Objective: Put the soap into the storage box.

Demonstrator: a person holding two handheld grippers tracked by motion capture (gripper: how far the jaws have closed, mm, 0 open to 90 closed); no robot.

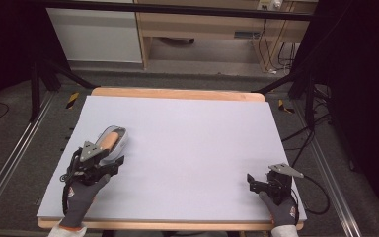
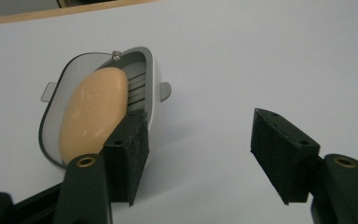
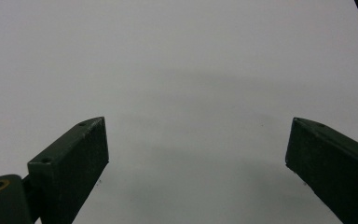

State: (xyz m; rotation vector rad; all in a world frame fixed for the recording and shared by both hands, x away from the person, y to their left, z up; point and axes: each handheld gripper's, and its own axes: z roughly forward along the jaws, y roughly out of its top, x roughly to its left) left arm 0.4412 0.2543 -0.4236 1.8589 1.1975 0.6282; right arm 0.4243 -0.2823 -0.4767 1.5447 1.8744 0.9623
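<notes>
Pale lilac-white sheeting covers the counter [image 1: 187, 148], with a strip of bare wood showing along its far and near edges. On the left part of that sheet lies a grey soap dish [image 1: 119, 142] with a clear hinged lid, and an orange-tan bar of soap [image 1: 108, 139] rests inside it. In the left gripper view the soap [image 2: 93, 109] lies lengthwise in the dish [image 2: 151, 88], covering most of the ribbed floor, and small tabs stick out from the dish's two sides.

The left gripper [image 1: 112, 165], held by a hand in a grey glove [image 1: 81, 197], sits just at the near end of the dish. Its jaws stand wide apart: seen from its own camera, one jaw is right at the dish's near rim, whether touching it I cannot tell, and the other is over bare sheet, so the left gripper [image 2: 198, 158] has nothing between its jaws.

The right gripper [image 1: 254, 181] rests at the near right corner of the counter, well apart from the dish, in the other gloved hand [image 1: 280, 210]. In its own view the right gripper [image 3: 198, 154] is spread open over plain sheet.
</notes>
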